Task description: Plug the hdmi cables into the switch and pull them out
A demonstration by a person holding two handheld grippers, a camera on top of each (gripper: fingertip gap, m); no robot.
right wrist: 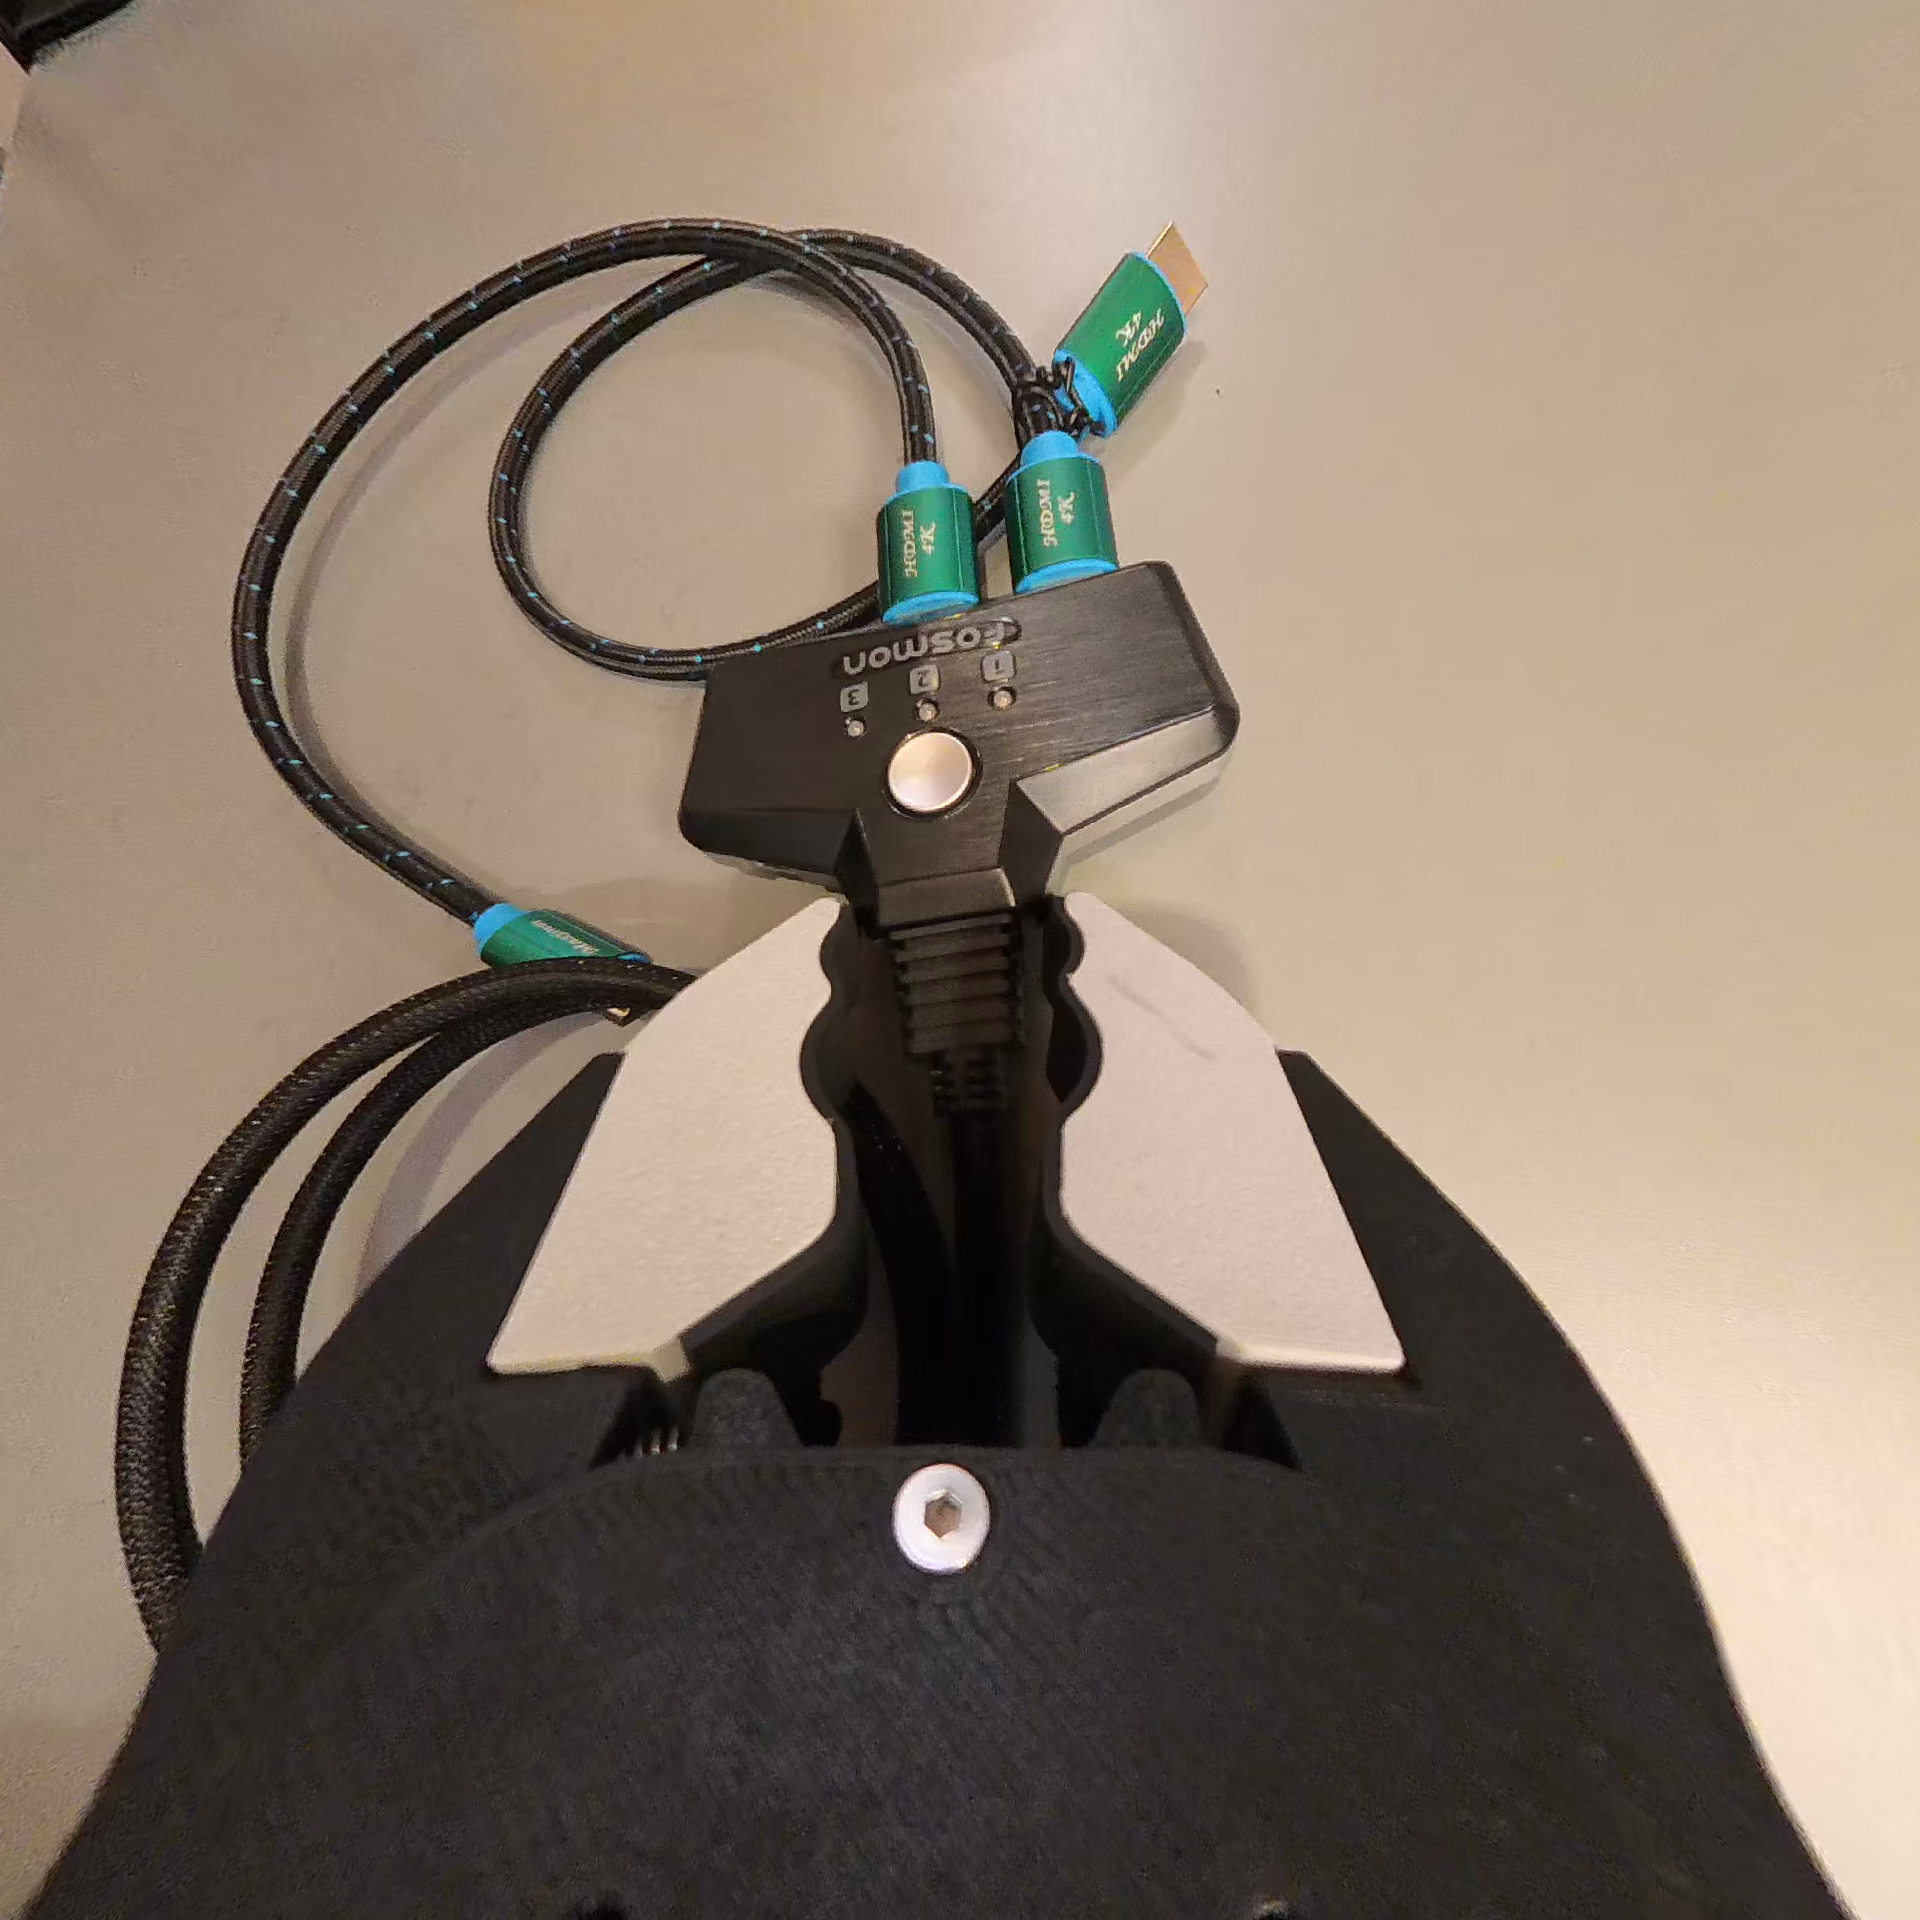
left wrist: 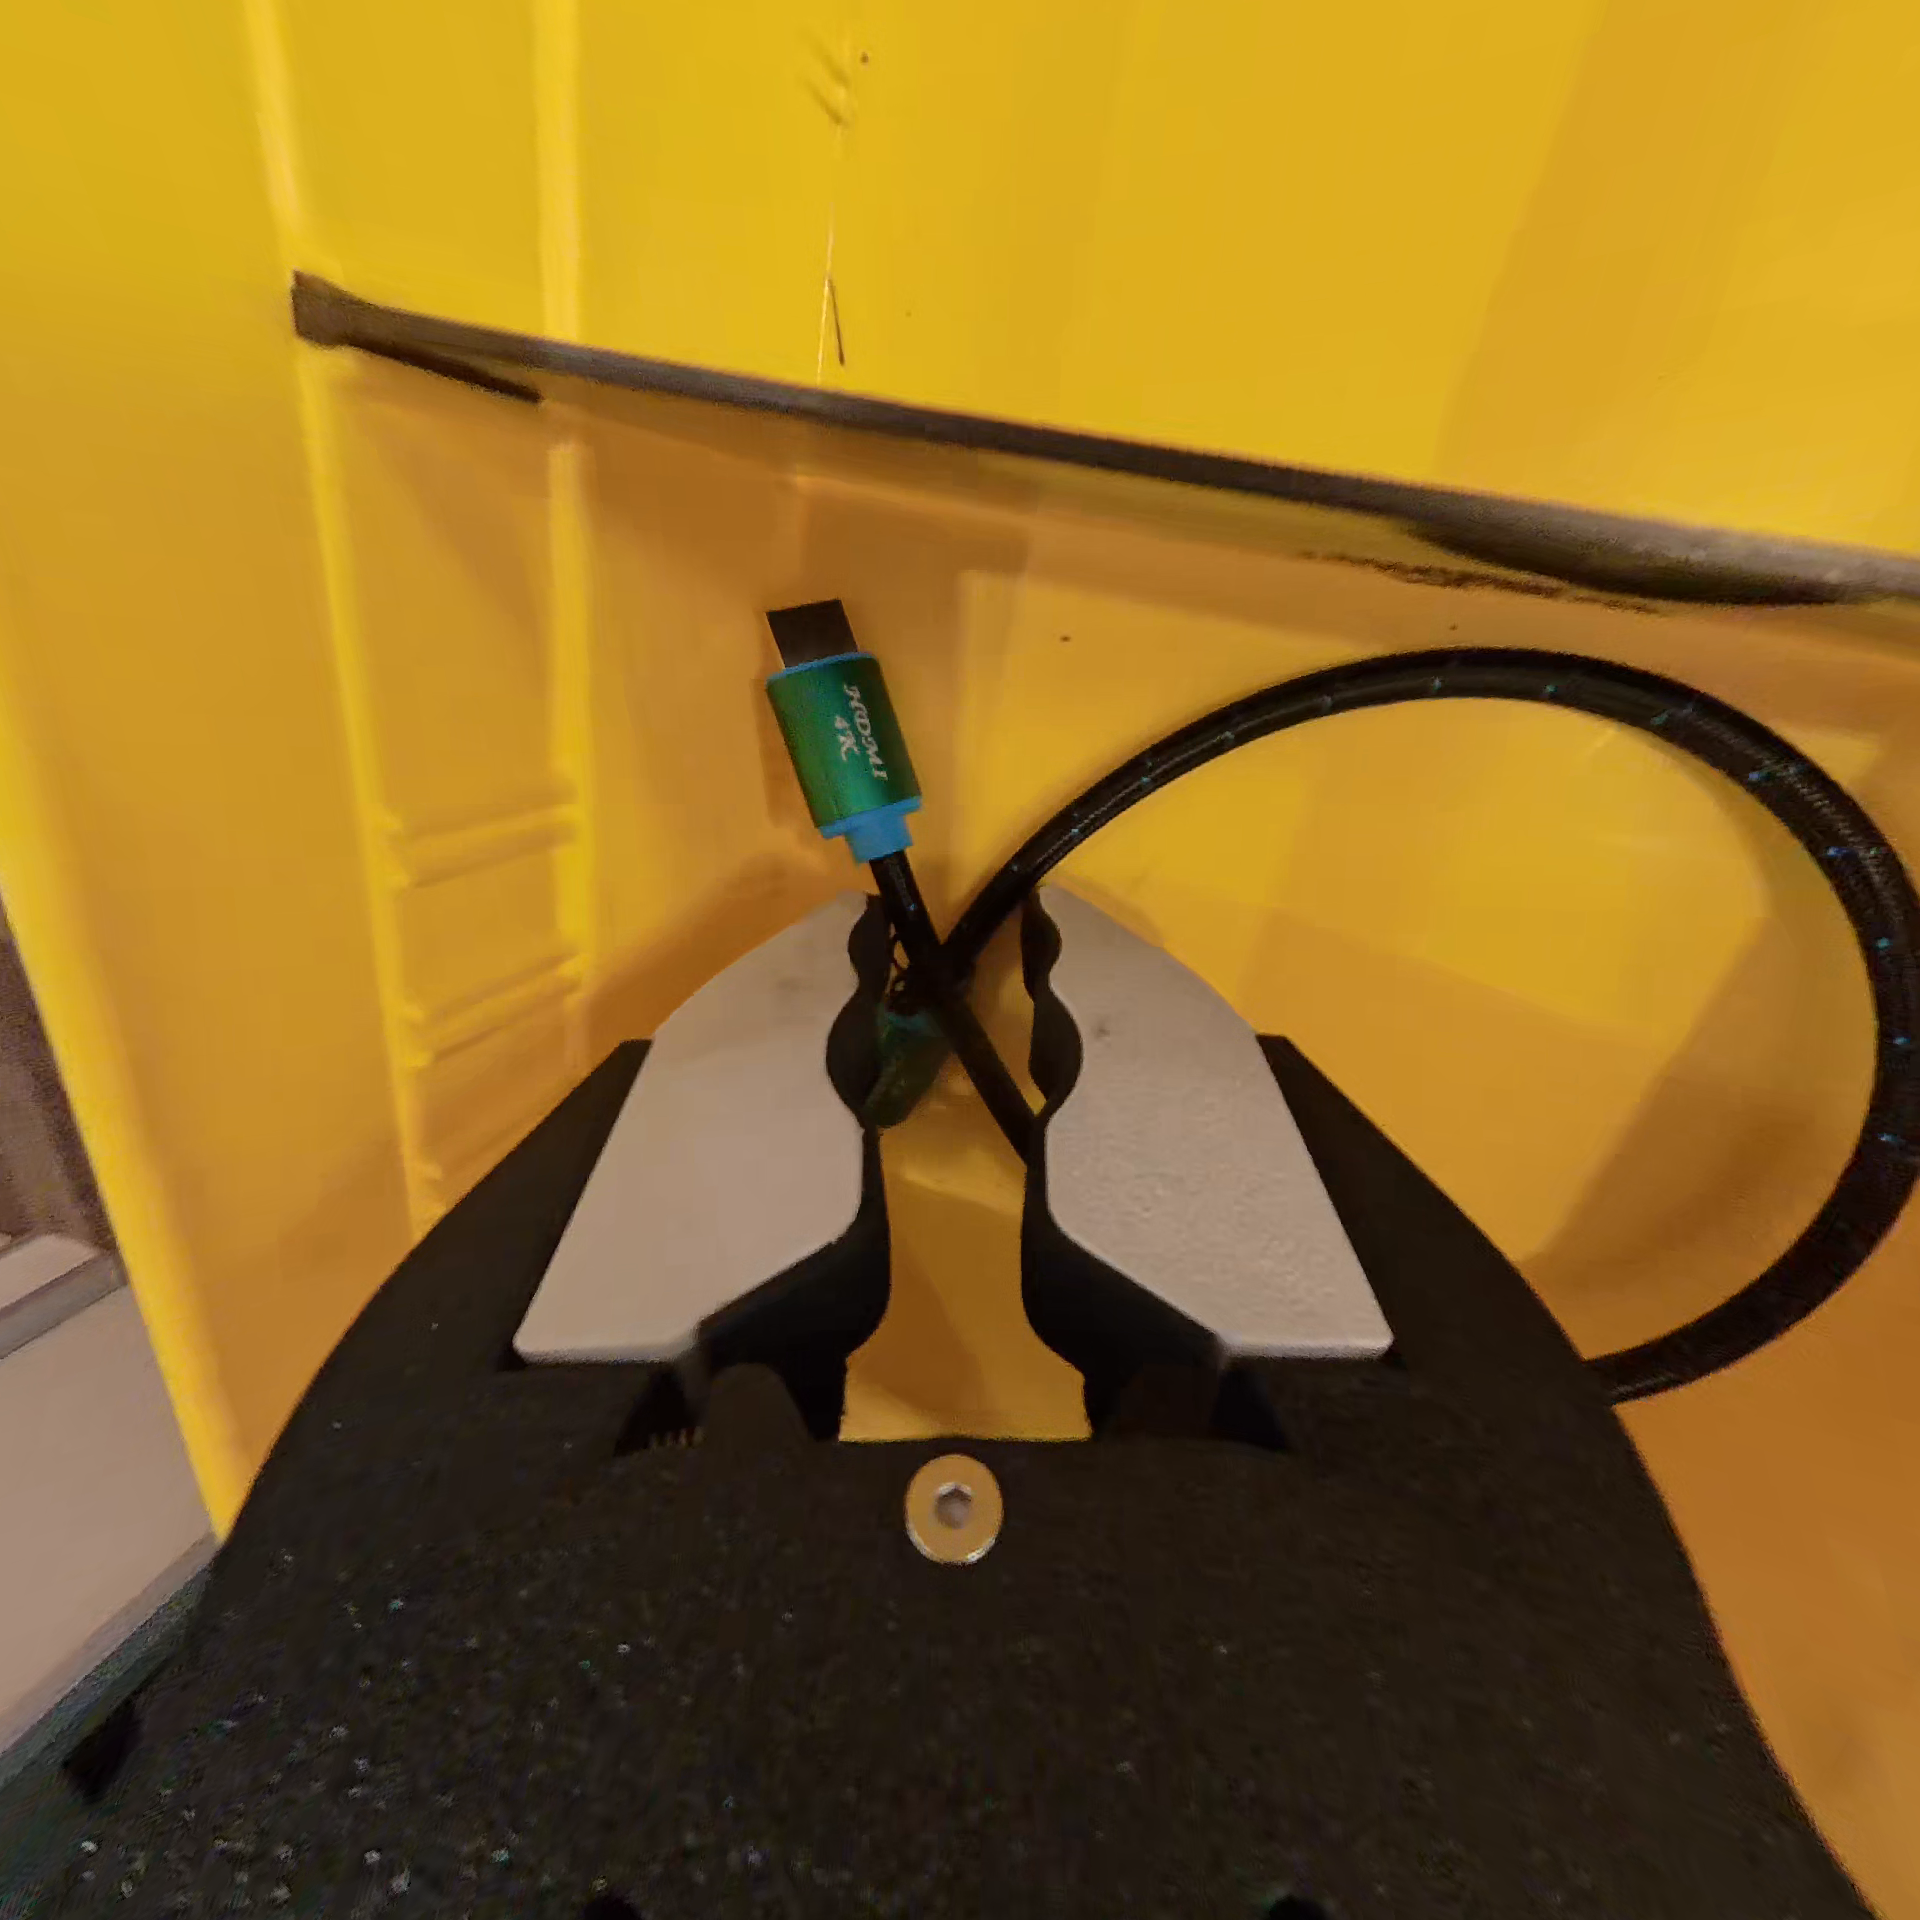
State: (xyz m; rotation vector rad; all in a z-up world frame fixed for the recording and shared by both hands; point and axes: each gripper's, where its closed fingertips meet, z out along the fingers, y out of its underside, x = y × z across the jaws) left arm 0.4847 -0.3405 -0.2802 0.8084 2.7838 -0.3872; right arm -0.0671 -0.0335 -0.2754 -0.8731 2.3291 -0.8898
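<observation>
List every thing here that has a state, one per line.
left tool: shut on a green plug, its cable looped.
free plug: unplugged, in the air.
right tool: shut on the switch's ribbed cable collar.
switch: two plugs seated.
spare plug: unplugged, on the table.

The right gripper (right wrist: 951, 966) is clamped on the ribbed strain relief (right wrist: 951, 987) of the black switch (right wrist: 961, 717), which lies on a pale table (right wrist: 1507, 520). Two green plugs (right wrist: 925, 551) (right wrist: 1062, 535) sit in its far edge. A third plug (right wrist: 1127, 332) lies loose just beyond them, and a fourth (right wrist: 556, 935) lies left of the gripper, among looping braided cables (right wrist: 312, 623).
</observation>
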